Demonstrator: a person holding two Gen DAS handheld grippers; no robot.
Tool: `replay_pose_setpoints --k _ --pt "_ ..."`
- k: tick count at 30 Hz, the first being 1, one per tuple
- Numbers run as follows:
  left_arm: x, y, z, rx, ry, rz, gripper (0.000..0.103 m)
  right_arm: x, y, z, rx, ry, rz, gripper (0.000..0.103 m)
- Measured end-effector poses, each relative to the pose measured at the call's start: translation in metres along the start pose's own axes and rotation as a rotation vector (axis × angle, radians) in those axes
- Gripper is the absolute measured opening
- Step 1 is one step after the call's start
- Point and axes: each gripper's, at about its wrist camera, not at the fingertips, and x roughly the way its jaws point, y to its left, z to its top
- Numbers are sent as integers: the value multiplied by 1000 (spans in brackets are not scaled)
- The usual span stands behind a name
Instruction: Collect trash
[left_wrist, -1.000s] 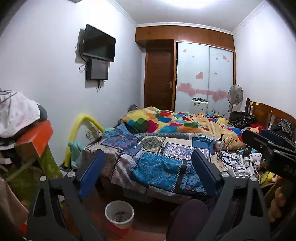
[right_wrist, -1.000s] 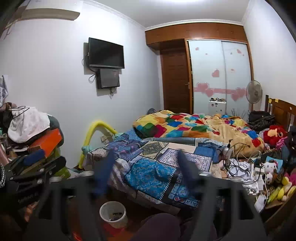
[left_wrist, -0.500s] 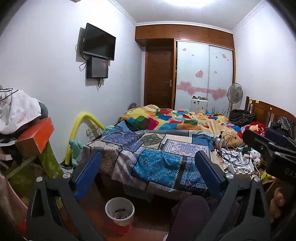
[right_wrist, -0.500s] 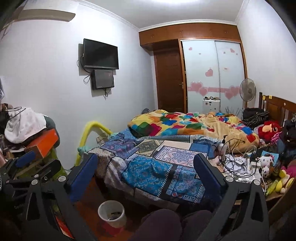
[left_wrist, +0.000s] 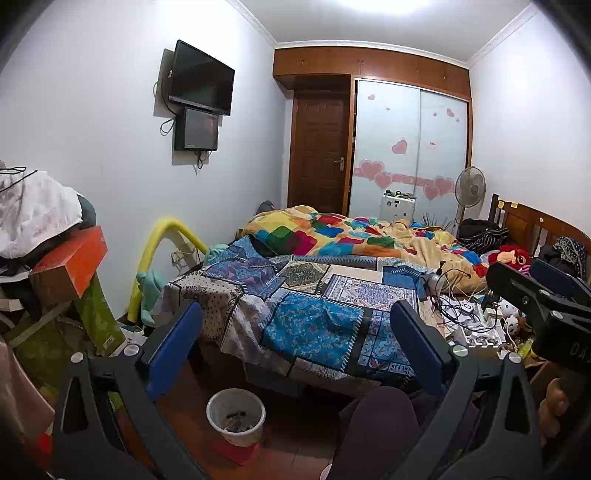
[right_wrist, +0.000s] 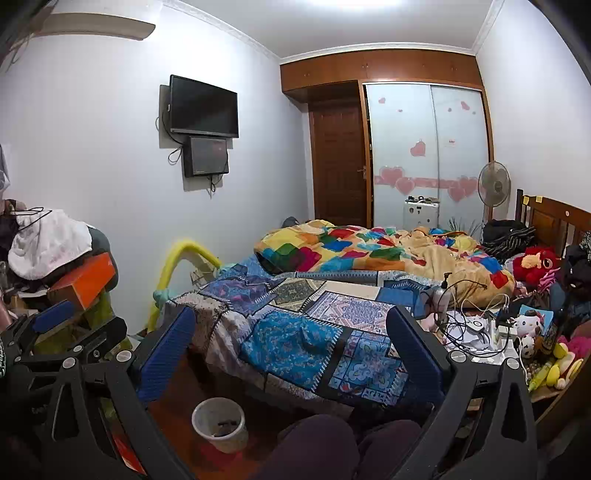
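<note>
A: Two grippers, both with jaws spread wide and nothing between the blue pads. The left gripper (left_wrist: 295, 328) and the right gripper (right_wrist: 291, 332) both point toward the bed (left_wrist: 314, 295), slightly downward.

B: Where is the trash?

A: In the bin (left_wrist: 235, 415), a white bucket on the floor just in front of the bed's foot, standing on a red mat (left_wrist: 236, 451). Dark scraps lie at its bottom; I cannot tell what they are. In the right view the bin (right_wrist: 219, 424) sits low between the pads, nearer the left one.

B: Anything else near the bed?

A: To the bed's left, a yellow foam arch (left_wrist: 162, 251) leans by the wall, and further left an orange box (left_wrist: 68, 264) tops a pile. At the bed's right edge, cables (right_wrist: 469, 321) and plush toys (right_wrist: 532, 264) crowd together. Beyond the bed stand a fan (right_wrist: 494, 184) and a wooden door (left_wrist: 319, 155). A dark-clad knee (left_wrist: 376, 432) shows in front of the bed, right of the bin.
</note>
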Motion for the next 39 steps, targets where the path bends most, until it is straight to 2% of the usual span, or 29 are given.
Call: replay_pose_setpoints --k 11,39 --pt "3 -1 -6 -13 18 5 103 3 0 -3 0 25 4 103" --pt "4 0 -8 -19 21 10 103 3 1 -2 -3 27 3 103"
